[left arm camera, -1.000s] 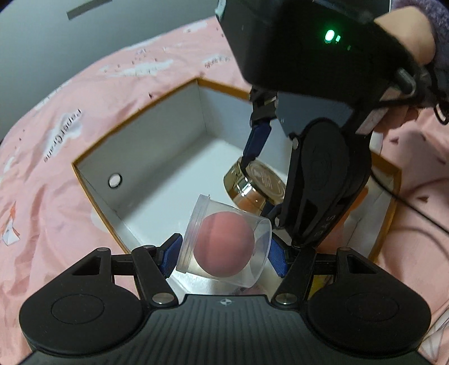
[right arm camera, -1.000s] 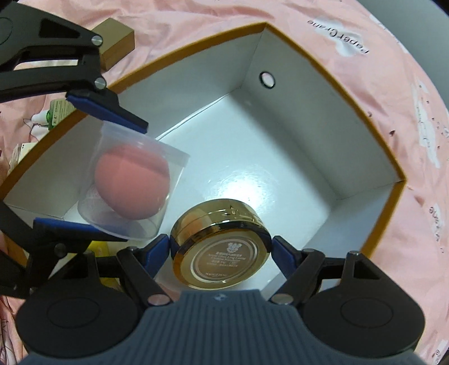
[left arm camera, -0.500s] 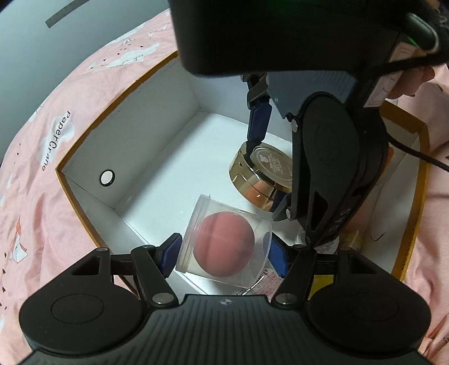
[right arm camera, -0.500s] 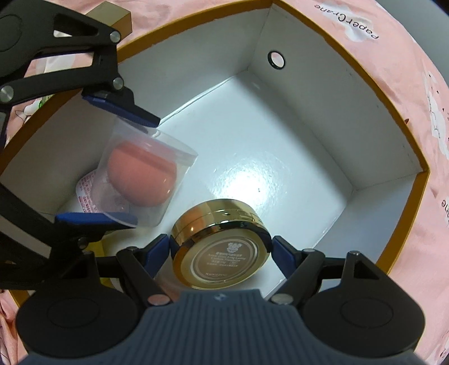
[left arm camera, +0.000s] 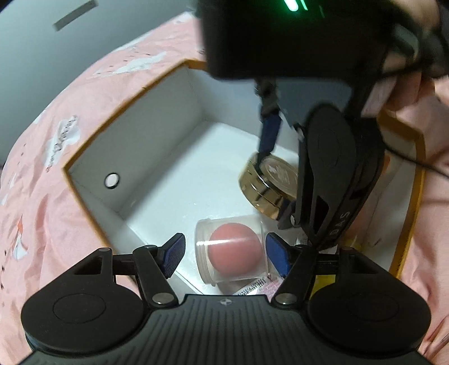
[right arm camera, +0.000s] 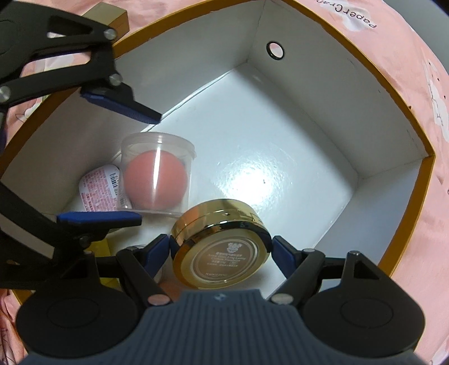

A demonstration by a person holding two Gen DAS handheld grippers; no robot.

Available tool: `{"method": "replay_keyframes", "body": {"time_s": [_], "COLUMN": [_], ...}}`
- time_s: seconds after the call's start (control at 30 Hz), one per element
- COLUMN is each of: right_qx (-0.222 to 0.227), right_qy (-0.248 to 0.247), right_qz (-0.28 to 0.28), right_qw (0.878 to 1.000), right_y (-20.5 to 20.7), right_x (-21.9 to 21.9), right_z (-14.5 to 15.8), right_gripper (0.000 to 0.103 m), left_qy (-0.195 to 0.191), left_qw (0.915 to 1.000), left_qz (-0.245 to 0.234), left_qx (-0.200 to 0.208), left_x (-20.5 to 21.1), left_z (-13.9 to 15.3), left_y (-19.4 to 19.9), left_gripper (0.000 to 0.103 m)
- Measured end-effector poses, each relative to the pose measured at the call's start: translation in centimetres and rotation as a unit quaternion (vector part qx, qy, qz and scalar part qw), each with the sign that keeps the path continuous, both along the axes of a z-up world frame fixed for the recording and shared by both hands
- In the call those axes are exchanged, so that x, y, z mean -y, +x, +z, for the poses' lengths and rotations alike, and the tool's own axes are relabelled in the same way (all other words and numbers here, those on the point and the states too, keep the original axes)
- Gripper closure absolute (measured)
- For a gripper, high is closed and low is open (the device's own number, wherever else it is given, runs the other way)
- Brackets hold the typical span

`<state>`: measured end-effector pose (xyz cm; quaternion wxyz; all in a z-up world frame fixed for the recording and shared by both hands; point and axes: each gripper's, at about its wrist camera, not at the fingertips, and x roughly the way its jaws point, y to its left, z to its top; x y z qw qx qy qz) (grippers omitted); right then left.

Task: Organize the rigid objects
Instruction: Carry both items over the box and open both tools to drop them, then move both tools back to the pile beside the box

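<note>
A white-lined box with an orange rim [right arm camera: 387, 92] is seen set on pink printed bedding [left arm camera: 42, 157]; both tongs are lowered into it.

Left gripper [left arm camera: 224, 252]: jaws are opening. The clear plastic cup holding a pink sponge ball [left arm camera: 233, 250] is found between the blue pads, lying on its side on the box floor. A gap is visible on both sides between pads and cup, so the cup is released. In the right wrist view the same cup [right arm camera: 157, 174] is seen between the left gripper's two blue pads [right arm camera: 120, 101], apart from both.

Right gripper [right arm camera: 220, 247]: it is clenched on the round gold compact [right arm camera: 224, 252], one blue pad pressed on each side of the rim. The compact is tilted, lid face toward the camera, with printed text too small to be read. Whether its lower edge touches the box floor cannot be told. From the left wrist view the compact [left arm camera: 266, 185] is seen beyond and right of the cup, gripped under the black body of the right gripper [left arm camera: 331, 168].

A pink-labelled packet with a barcode [right arm camera: 98, 188] is noted under and beside the cup, on the side nearer the left gripper's body. A yellow item [left arm camera: 325, 283] is partly hidden behind the left gripper's right finger; it cannot be identified. A small brown box [right arm camera: 109, 16] lies on the bedding outside the rim.
</note>
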<state>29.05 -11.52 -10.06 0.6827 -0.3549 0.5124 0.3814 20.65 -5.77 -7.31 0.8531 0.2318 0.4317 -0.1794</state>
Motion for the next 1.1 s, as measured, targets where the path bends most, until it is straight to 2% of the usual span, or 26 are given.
{"method": "replay_keyframes", "body": {"time_s": [0.13, 0.2, 0.43, 0.77, 0.93, 1.1], "right_qx": [0.001, 0.001, -0.001, -0.008, -0.001, 0.02], "right_qy": [-0.001, 0.001, 0.004, -0.021, -0.018, -0.022], "right_qz": [-0.013, -0.017, -0.007, 0.008, 0.012, 0.009], "right_qw": [1.0, 1.0, 1.0, 1.0, 1.0, 1.0], "right_y": [0.7, 0.8, 0.5, 0.3, 0.1, -0.2], "right_x": [0.1, 0.0, -1.5, -3.2, -3.0, -2.5], "right_z": [-0.2, -0.2, -0.3, -2.1, -1.5, -0.4], "right_gripper": [0.025, 0.025, 0.025, 0.025, 0.018, 0.018], "left_qy": [-0.085, -0.109, -0.109, -0.119, -0.119, -0.119], "left_qw": [0.9951, 0.9912, 0.9874, 0.982, 0.9825, 0.9822], "left_qz": [0.04, 0.06, 0.084, 0.116, 0.117, 0.117], "left_qx": [0.031, 0.046, 0.078, 0.088, 0.084, 0.086], "left_x": [-2.3, -3.3, -4.3, -5.6, -5.6, -5.6], "left_z": [2.0, 2.9, 4.3, 5.1, 4.9, 5.0], "left_y": [-0.7, -1.0, -2.2, -3.0, -2.9, -3.3], "left_gripper": [0.026, 0.026, 0.026, 0.026, 0.026, 0.026]}}
